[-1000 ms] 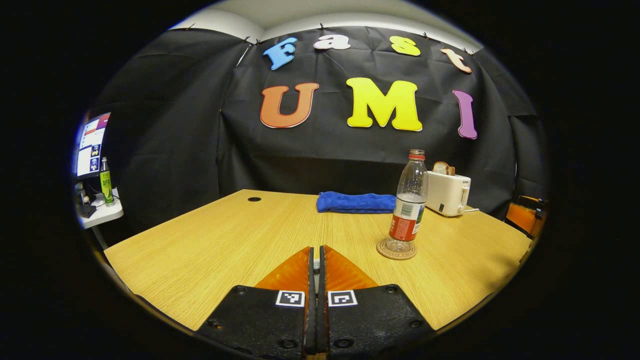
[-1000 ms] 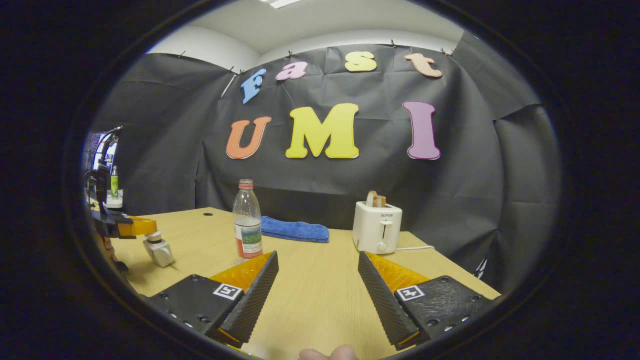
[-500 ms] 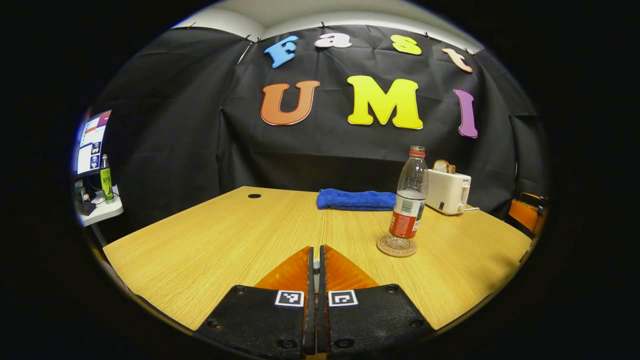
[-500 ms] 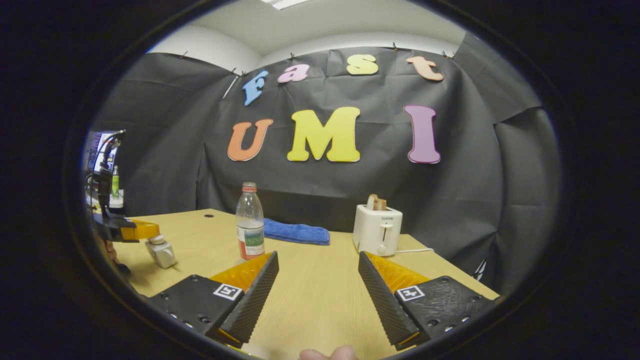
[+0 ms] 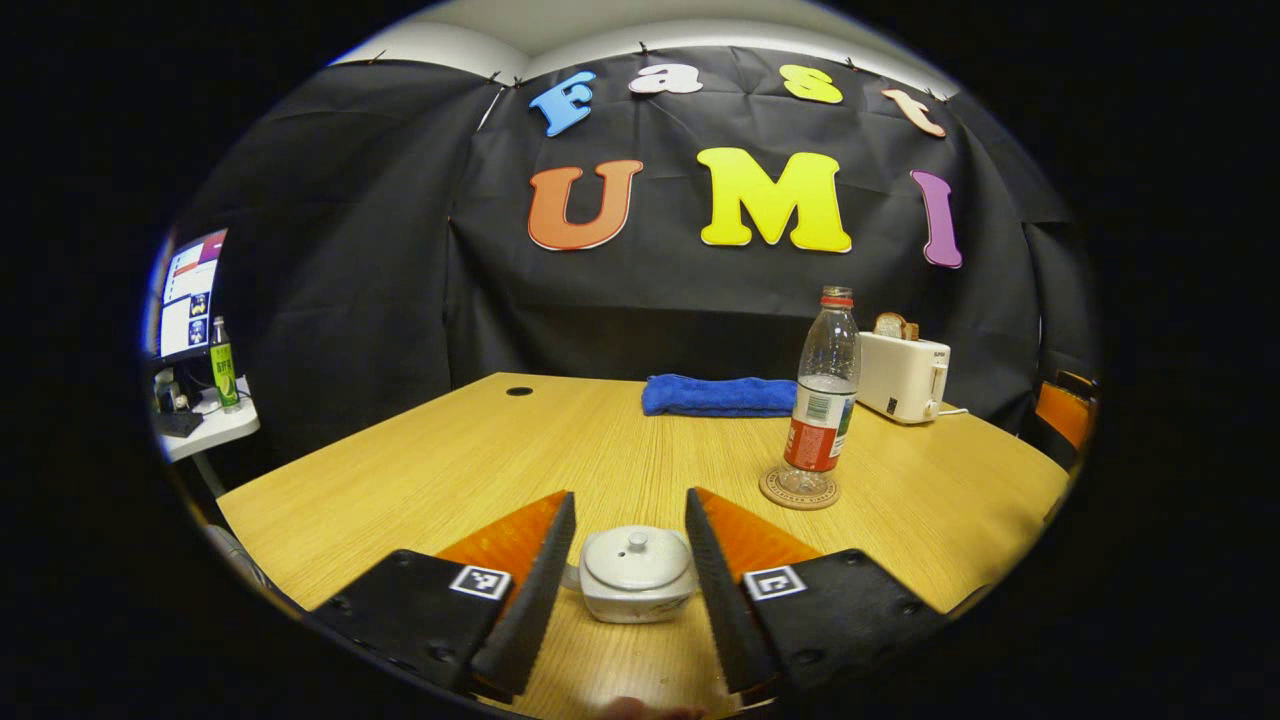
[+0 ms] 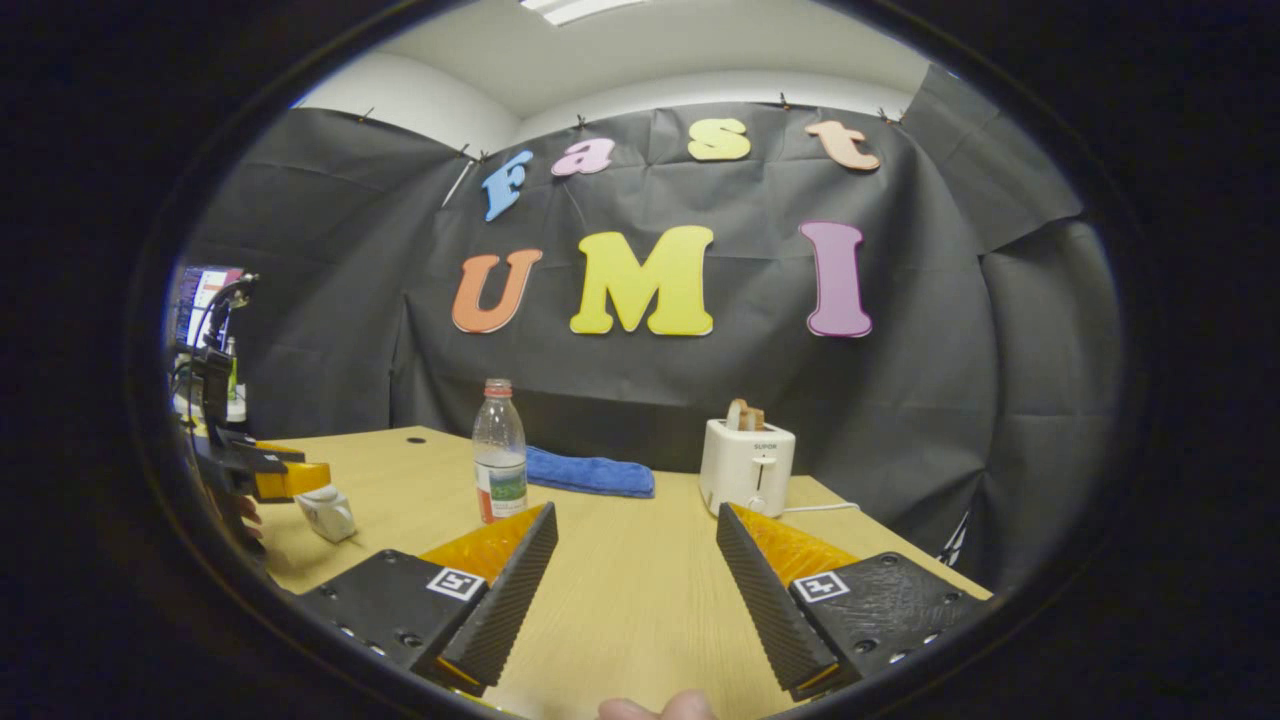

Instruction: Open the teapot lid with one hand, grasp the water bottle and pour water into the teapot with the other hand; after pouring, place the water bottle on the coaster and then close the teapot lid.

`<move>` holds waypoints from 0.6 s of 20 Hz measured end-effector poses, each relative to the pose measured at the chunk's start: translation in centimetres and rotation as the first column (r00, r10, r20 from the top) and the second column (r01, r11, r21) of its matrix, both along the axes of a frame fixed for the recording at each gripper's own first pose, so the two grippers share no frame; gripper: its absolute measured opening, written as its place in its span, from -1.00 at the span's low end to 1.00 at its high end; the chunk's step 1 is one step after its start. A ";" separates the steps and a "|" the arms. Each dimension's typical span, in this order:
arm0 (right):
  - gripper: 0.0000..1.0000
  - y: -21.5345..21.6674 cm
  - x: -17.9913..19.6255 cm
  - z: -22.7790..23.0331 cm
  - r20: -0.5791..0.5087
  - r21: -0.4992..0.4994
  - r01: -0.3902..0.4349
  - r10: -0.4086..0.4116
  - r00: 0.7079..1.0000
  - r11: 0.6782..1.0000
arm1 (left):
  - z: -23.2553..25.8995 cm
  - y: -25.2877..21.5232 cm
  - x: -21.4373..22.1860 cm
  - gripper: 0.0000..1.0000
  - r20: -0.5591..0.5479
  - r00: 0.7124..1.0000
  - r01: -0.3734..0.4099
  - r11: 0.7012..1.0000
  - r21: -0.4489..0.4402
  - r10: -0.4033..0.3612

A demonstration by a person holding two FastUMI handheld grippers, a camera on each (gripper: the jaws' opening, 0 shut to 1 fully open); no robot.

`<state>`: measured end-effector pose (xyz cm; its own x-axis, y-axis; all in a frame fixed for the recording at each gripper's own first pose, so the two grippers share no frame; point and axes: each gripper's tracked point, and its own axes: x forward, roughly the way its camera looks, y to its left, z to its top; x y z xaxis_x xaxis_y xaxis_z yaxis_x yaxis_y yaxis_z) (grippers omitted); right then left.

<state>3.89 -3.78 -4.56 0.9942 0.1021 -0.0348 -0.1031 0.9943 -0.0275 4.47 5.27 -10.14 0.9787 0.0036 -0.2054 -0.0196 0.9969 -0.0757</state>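
Note:
A small white teapot (image 5: 637,578) stands on the wooden table (image 5: 450,470) with its knobbed lid on. My left gripper (image 5: 629,500) is open, and the pot sits between its fingers without touching them. The clear water bottle (image 5: 822,400) with a red label stands upright on a round coaster (image 5: 798,490), to the right and farther off. In the right gripper view my right gripper (image 6: 636,510) is open and holds nothing above the table. The bottle (image 6: 499,465) is ahead on its left. The teapot (image 6: 327,512) and the left gripper (image 6: 300,480) are at the far left.
A folded blue towel (image 5: 720,396) lies at the back of the table, with a white toaster (image 5: 903,375) holding toast to its right. A side table with a monitor (image 5: 188,295) and a green bottle (image 5: 222,365) stands off to the left.
My left gripper was shut and now stands open, drawn back a little, so the lidded teapot shows between its fingers. The right gripper stays open and has shifted slightly.

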 end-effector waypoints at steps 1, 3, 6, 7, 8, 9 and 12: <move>0.94 -0.1 -0.1 0.2 0.001 0.015 0.008 -0.008 1.000 1.000 | 0.9 0.4 0.2 0.88 0.020 1.000 -0.025 1.000 0.012 0.025; 0.92 -0.3 -0.6 0.6 -0.002 0.068 0.033 -0.033 0.999 0.997 | 3.4 0.6 -0.9 0.98 0.067 0.996 -0.057 0.998 0.023 0.055; 0.92 -0.3 -1.0 1.5 -0.004 0.122 0.064 -0.064 0.998 0.990 | 7.6 -1.5 -1.8 0.98 0.136 0.990 -0.042 0.999 0.022 0.039; 0.92 -0.6 -1.2 2.1 0.007 0.116 0.076 -0.078 0.997 0.990 | 8.9 -2.1 -2.2 0.97 0.159 0.986 -0.043 0.999 0.028 0.038; 0.94 -0.8 -1.2 2.7 0.020 0.110 0.089 -0.091 0.996 0.990 | 9.9 -2.9 -2.4 0.97 0.173 0.984 -0.035 0.999 0.031 0.029; 0.93 -0.9 -1.3 3.3 0.025 0.103 0.096 -0.100 0.995 0.990 | 10.6 -4.2 -2.7 0.97 0.180 0.984 -0.016 1.000 0.024 0.011; 0.92 -0.7 -2.2 4.1 0.028 0.078 0.099 -0.102 0.994 0.992 | 12.2 -6.9 -3.7 0.97 0.199 0.979 0.033 0.999 0.024 -0.038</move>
